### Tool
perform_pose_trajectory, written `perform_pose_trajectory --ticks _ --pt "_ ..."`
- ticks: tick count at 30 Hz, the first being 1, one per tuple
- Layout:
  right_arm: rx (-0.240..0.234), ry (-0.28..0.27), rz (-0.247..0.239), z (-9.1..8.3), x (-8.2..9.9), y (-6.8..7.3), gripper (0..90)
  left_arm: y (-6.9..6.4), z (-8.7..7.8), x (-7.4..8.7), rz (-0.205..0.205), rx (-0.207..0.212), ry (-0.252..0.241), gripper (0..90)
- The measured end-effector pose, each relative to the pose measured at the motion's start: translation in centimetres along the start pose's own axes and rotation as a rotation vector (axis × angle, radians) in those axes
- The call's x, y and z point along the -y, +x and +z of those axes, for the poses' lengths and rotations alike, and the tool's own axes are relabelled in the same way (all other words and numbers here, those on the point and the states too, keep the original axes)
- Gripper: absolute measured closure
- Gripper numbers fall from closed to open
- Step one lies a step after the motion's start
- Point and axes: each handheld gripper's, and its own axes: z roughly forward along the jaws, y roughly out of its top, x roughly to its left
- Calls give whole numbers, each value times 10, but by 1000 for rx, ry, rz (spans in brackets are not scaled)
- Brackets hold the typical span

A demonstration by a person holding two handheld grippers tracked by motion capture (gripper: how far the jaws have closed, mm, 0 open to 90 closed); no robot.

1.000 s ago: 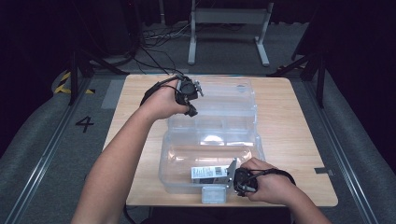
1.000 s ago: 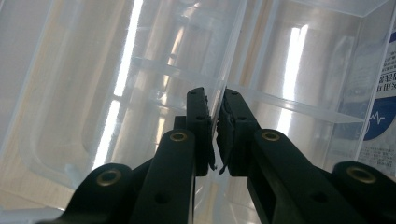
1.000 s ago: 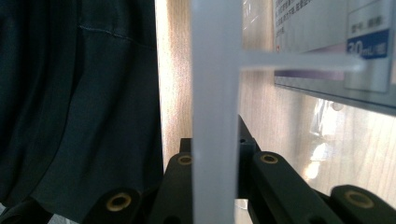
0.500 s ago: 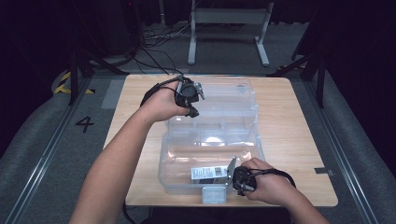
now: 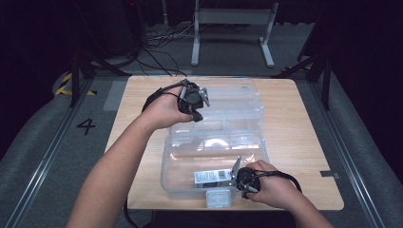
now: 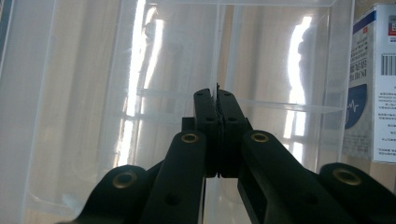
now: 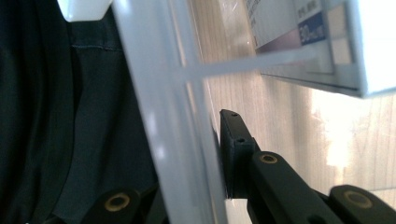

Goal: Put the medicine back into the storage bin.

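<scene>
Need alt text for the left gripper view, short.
The left gripper has its two black jaws closed on a thin clear divider inside a clear plastic box. At the right edge, a white and blue printed carton with a barcode shows through the box wall.

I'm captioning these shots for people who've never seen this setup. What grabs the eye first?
A clear plastic organizer box lies open in the middle of the wooden table. The left gripper pinches a thin divider at its far half, while the right gripper clamps the near wall. A small printed carton lies inside the near half, beside the right gripper.
</scene>
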Motion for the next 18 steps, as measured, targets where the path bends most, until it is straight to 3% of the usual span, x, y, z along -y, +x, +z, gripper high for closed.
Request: perform_pose_trajectory --ticks 4,7,9,11,16,18 --pt "6 0 5 0 0 0 855 -4 -3 -1 4 1 0 893" --pt "1 11 38 -1 0 1 852 -11 -6 -4 7 -14 7 894" --pt "10 -3 58 -1 0 0 846 -13 -8 -6 31 -23 18 895" --pt "17 -16 77 0 0 0 840 -15 -11 -5 24 -17 22 895" --pt "19 -19 61 0 0 -1 842 -16 -12 -3 35 -21 15 895" --pt "42 10 31 2 -4 2 848 -15 -11 -5 15 3 32 895"
